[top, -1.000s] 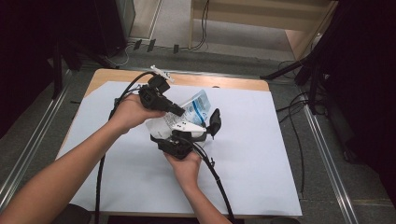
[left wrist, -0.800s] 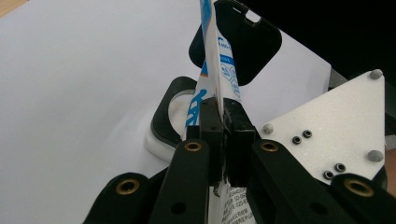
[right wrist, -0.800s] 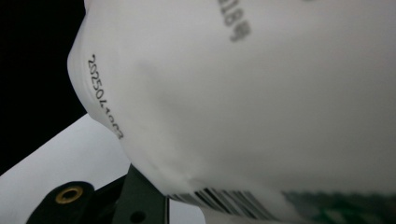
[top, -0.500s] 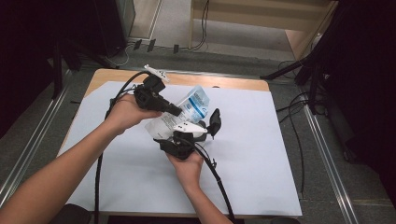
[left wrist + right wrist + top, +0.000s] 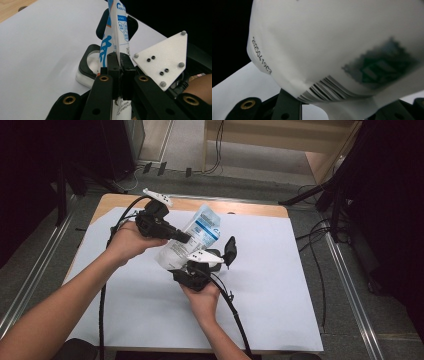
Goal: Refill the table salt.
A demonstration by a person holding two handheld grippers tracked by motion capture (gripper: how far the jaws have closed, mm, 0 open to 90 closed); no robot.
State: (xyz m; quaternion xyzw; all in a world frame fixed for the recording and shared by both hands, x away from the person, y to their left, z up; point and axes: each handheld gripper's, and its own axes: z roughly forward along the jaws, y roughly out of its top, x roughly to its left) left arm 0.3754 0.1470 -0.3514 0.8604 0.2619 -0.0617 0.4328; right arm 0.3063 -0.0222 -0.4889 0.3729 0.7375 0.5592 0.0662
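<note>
Fingers (image 5: pixel 120 68) pinch the pouch (image 5: pixel 192 237), apparently tilted up toward the table's far right.

On the white pouch (image 5: pixel 332 45) we read a printed code "20250419C3" beside a barcode (image 5: pixel 332 87), while its blue front label (image 5: pixel 120 22) shows characters too small to read.

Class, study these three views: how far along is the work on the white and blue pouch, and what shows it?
Done: the pouch is off the white sheet, held between both claws. In hand: the left claw is shut on the pouch's thin edge, and the right claw grips its wider body, barcode side close to that claw's camera. Left: the pouch looks unopened; what follows cannot be told.
</note>
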